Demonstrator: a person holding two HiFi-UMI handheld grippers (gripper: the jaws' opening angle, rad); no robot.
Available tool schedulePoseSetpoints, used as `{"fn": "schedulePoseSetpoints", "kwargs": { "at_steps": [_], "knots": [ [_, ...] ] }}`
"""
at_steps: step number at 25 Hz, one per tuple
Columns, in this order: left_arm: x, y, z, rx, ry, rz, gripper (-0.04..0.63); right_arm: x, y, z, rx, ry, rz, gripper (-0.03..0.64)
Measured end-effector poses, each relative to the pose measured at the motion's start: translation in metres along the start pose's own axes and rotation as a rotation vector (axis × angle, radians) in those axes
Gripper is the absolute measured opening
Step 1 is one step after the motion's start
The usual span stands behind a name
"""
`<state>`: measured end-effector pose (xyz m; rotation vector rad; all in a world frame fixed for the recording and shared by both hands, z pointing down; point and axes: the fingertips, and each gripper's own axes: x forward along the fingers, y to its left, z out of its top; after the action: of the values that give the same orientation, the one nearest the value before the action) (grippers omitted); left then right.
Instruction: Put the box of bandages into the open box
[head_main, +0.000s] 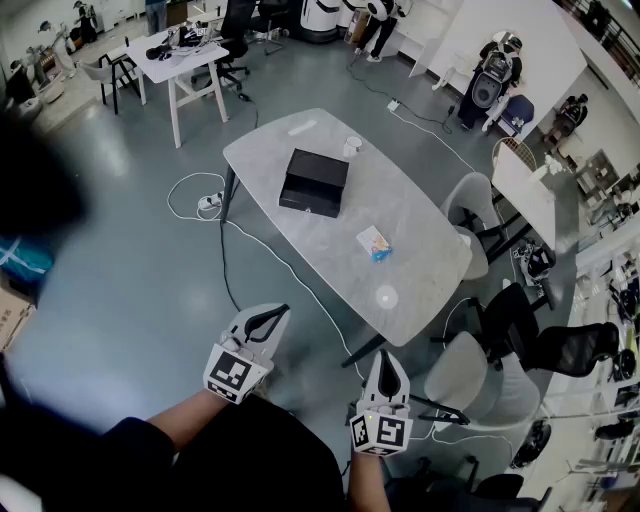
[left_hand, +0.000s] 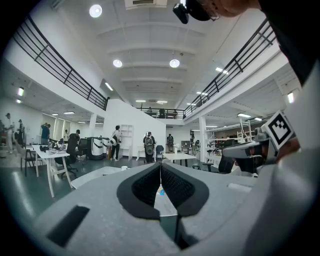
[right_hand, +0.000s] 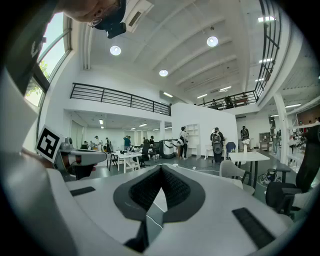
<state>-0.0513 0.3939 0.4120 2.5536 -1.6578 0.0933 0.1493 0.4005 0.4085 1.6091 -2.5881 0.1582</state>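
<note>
Right gripper (head_main: 385, 358) and left gripper (head_main: 281, 312): jaws closed, empty. The box of bandages (head_main: 375, 243) lies ahead, well apart, nearer the right gripper; the open black box (head_main: 315, 182) lies beyond it.

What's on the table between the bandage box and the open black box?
Nothing; the head view shows bare tabletop between bandage box and open black box.

A pale grey table (head_main: 430, 215) with rounded corners stands ahead of the left claw (head_main: 279, 312) and the right claw (head_main: 386, 356); farthest from them on it sits a white cup (head_main: 352, 146); nearer, an open black box (head_main: 314, 182); nearer still, a small box of bandages (head_main: 375, 243); closest to the right claw, a white disc (head_main: 386, 297).
</note>
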Motion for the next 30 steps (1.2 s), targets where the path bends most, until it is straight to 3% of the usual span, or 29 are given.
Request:
{"fn": "schedulePoseSetpoints", "kwargs": {
  "at_steps": [8, 13, 22, 30],
  "knots": [
    [-0.012, -0.097, -0.005, -0.021, -0.055, 0.017, 0.017, -0.083, -0.041, -0.013, 0.039, -0.02, 0.016, 0.012],
    [-0.012, -0.126, -0.008, -0.002, -0.049, 0.003, 0.017, -0.112, -0.055, -0.029, 0.077, -0.015, 0.011, 0.014],
    [0.014, -0.13, -0.018, 0.012, -0.008, -0.029, 0.017, -0.104, -0.06, -0.054, 0.09, 0.054, 0.018, 0.014],
    [0.07, -0.078, -0.034, -0.005, 0.021, -0.046, 0.017, -0.036, -0.073, -0.066, 0.09, 0.113, -0.006, 0.014]
  ]
}}
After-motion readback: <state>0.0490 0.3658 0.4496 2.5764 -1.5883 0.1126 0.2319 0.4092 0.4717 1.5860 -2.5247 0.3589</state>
